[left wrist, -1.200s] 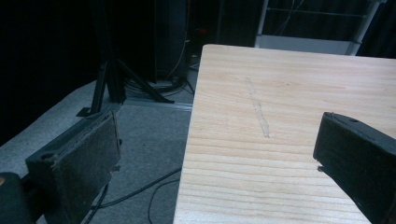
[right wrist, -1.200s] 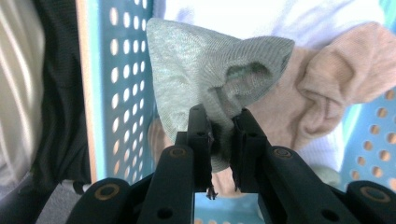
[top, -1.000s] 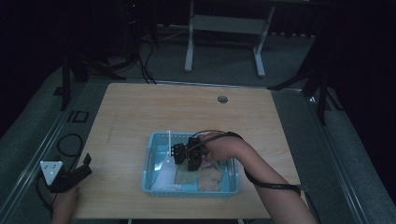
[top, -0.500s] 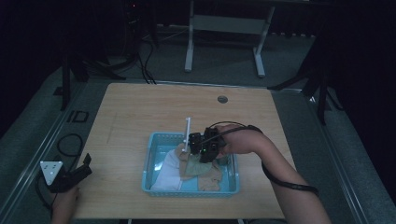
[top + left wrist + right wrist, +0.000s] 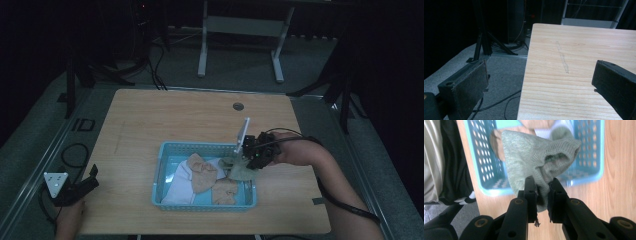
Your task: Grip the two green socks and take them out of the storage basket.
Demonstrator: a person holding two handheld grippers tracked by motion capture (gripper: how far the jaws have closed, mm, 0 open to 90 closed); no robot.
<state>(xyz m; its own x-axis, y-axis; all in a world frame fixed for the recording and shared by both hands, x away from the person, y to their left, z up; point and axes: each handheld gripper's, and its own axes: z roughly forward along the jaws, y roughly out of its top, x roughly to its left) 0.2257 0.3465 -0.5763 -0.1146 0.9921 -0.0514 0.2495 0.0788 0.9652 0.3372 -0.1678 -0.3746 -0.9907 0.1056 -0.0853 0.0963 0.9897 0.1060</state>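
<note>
From the high view, your right claw (image 5: 248, 159) hangs over the right end of the blue basket (image 5: 159, 172), pinching a pale green sock (image 5: 240, 170) that droops from it to the basket's right rim. Inside the basket lie tan cloth pieces (image 5: 201, 173) and a white cloth (image 5: 177, 186). The basket sits on the near half of the wooden tabletop (image 5: 165, 117). Your left claw (image 5: 89, 181) rests at the tabletop's near left corner, well apart from the basket, its jaws spread with nothing between them.

In the left gripper view, the left claw (image 5: 539, 87) looks along the tabletop's (image 5: 579, 50) left edge. One jaw stands over the grey floor (image 5: 501, 72) beside the tabletop, the other over the wood, wide apart and empty.

In the right gripper view, your right claw (image 5: 542, 187) is pressed together on a bunched fold of the sock (image 5: 534, 155). The sock billows out beyond the jaws, its open mouth facing the camera, and it hangs in front of the basket (image 5: 484, 167). Bare tabletop (image 5: 621, 165) shows to the right of the basket.
</note>
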